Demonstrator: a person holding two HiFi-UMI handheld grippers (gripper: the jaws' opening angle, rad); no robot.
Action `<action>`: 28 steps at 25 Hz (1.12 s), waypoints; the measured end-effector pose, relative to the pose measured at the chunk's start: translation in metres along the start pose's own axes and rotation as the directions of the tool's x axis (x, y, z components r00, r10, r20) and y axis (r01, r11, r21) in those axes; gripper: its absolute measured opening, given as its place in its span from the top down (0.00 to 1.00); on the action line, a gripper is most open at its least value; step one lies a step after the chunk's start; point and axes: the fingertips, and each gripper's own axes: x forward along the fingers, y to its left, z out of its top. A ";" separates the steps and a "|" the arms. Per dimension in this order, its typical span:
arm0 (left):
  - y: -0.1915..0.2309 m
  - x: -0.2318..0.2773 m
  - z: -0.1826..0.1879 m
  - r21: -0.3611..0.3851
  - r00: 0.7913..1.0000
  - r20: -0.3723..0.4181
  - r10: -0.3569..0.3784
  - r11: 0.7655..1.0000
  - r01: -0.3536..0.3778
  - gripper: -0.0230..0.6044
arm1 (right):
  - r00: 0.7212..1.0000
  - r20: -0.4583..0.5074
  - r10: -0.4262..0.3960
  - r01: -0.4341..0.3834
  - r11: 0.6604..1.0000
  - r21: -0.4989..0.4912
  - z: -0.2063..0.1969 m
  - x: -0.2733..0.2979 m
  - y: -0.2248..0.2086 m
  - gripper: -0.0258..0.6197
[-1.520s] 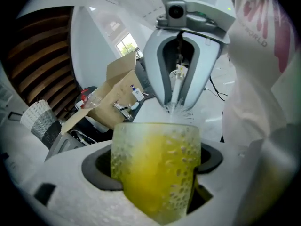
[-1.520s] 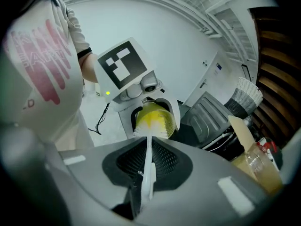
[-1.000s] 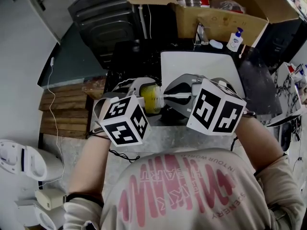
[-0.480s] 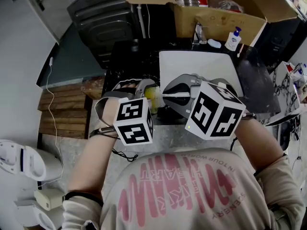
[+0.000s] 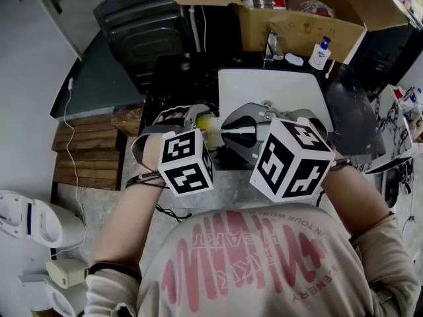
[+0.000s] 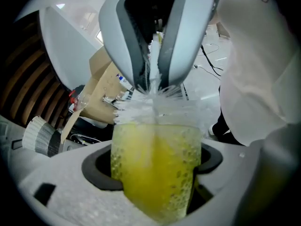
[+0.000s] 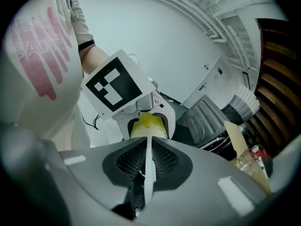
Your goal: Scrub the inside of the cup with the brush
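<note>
A translucent yellow cup (image 5: pixel 206 125) (image 6: pixel 155 168) lies sideways in my left gripper (image 5: pixel 201 123) (image 6: pixel 155 173), which is shut on its body. My right gripper (image 5: pixel 239 132) (image 7: pixel 147 157) faces it from the right and is shut on the thin white handle of a brush (image 5: pixel 236 131) (image 7: pixel 149 173). The white bristles (image 6: pixel 155 108) sit at the cup's mouth, partly inside it. In the right gripper view the cup (image 7: pixel 148 124) shows just beyond the jaws, with the handle running straight into it. Both grippers hover over the near edge of the white sink (image 5: pixel 277 88).
An open cardboard box (image 5: pixel 297 25) with bottles stands behind the sink, with a soap dispenser (image 5: pixel 322 53) by the tap. A grey bin (image 5: pixel 149 25) is at the far left and wooden slats (image 5: pixel 82 154) lie on the floor to the left.
My left gripper has turned and shifted right and up with the cup. The right gripper has come a little nearer and lower, so the brush sits closer into the cup.
</note>
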 end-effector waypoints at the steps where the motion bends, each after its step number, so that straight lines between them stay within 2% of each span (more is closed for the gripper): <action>1: 0.002 0.000 0.001 -0.018 1.000 0.008 0.010 1.000 -0.010 0.31 | 1.000 -0.003 -0.002 0.002 1.000 -0.003 0.000 0.000 0.000 0.89; 9: 0.017 -0.001 0.003 -0.127 0.995 0.053 0.089 0.989 -0.082 0.31 | 1.000 -0.003 -0.002 0.002 1.000 -0.004 0.000 0.002 0.002 0.89; 16: 0.023 -0.007 0.003 -0.182 0.988 0.089 0.123 0.978 -0.105 0.31 | 1.000 0.009 -0.005 0.005 1.000 0.006 0.002 0.001 0.003 0.89; 21: 0.026 -0.008 0.004 -0.193 0.985 0.100 0.140 0.974 -0.119 0.31 | 1.000 0.008 -0.018 0.018 1.000 -0.001 0.003 0.001 0.001 0.89; 24: 0.026 -0.010 0.009 -0.223 0.979 0.148 0.143 0.969 -0.108 0.31 | 1.000 0.011 -0.020 0.020 1.000 0.003 0.004 0.000 0.000 0.89; 28: 0.028 -0.015 0.014 -0.319 0.965 0.233 0.123 0.947 -0.044 0.31 | 1.000 0.024 -0.010 0.009 1.000 0.027 0.002 0.001 0.001 0.89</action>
